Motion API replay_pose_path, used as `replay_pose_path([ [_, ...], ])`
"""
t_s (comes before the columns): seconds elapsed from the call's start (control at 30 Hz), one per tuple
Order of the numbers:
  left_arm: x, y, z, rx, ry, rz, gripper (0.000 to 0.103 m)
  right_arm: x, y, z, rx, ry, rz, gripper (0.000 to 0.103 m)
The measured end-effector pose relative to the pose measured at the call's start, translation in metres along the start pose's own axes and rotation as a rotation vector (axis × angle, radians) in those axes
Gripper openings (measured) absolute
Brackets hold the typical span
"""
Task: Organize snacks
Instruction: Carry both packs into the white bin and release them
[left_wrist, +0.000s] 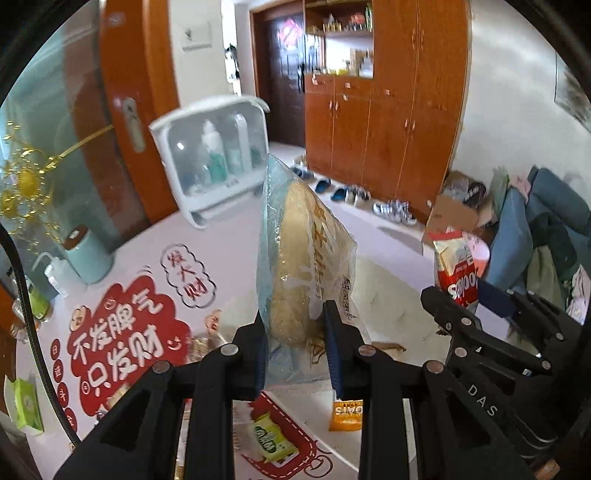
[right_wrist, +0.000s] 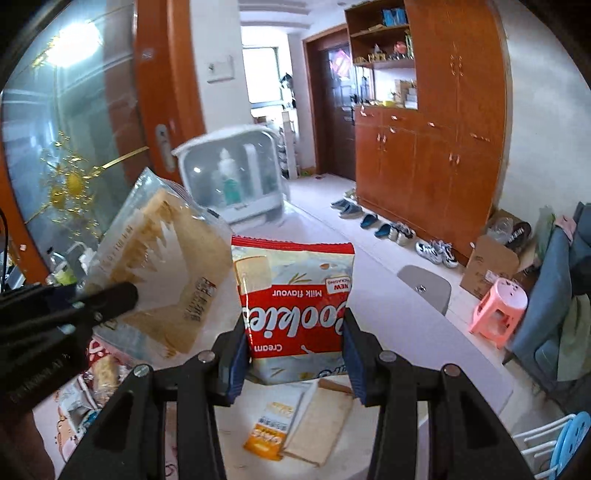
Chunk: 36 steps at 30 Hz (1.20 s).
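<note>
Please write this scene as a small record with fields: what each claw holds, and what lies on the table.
left claw: shut on bread bag, held up
right claw: shut on cookie bag, held up
table: orange packet, green packet, white organizer at far end
beside table: pink stool

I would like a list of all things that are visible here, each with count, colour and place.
bread bag: one, clear and tan, held in left gripper
cookie bag: one, red and white, held in right gripper
orange packet: one, on table below
white case: one, with bottles, table's far end
pink stool: one, floor at right
shoes: several, along cabinet
left gripper: black, shut on bread bag
right gripper: black, shut on cookie bag
</note>
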<state>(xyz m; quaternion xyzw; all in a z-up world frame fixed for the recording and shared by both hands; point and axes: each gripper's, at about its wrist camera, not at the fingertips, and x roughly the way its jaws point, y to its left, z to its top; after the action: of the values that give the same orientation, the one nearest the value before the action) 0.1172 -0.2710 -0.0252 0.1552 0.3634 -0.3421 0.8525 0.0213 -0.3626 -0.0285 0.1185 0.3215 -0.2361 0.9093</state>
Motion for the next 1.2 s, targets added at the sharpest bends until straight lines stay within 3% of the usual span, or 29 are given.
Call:
replay_pose_path([
  [0.1,0.031,-0.011,-0.006,0.034,0.063,0.018,0.028,0.021,-0.011,-0.007,0.003,0.049,-0.018,0.047],
  [0.17,0.051,-0.018,-0.01,0.076,0.107,0.054,0.047,0.037,-0.016,-0.016,-0.005,0.092,-0.023,0.048],
  [0.23,0.067,-0.024,-0.016,0.113,0.129,0.16,0.082,0.052,-0.019,-0.025,-0.024,0.138,-0.03,0.059],
  [0.27,0.07,-0.024,-0.018,0.125,0.124,0.184,0.086,0.057,-0.02,-0.029,-0.031,0.158,-0.047,0.06],
  [0.4,0.081,-0.025,-0.025,0.128,0.15,0.187,0.088,0.08,-0.031,-0.044,-0.03,0.247,-0.078,0.069],
  [0.53,0.087,-0.025,-0.032,0.111,0.179,0.184,0.088,0.09,-0.037,-0.053,-0.02,0.29,-0.069,0.069],
  [0.83,0.087,-0.015,-0.048,0.079,0.229,0.197,0.088,0.09,-0.033,-0.059,-0.023,0.311,-0.044,0.069],
  [1.2,0.049,0.004,-0.071,0.035,0.235,0.184,0.088,0.075,-0.025,-0.069,-0.005,0.334,-0.05,0.069],
])
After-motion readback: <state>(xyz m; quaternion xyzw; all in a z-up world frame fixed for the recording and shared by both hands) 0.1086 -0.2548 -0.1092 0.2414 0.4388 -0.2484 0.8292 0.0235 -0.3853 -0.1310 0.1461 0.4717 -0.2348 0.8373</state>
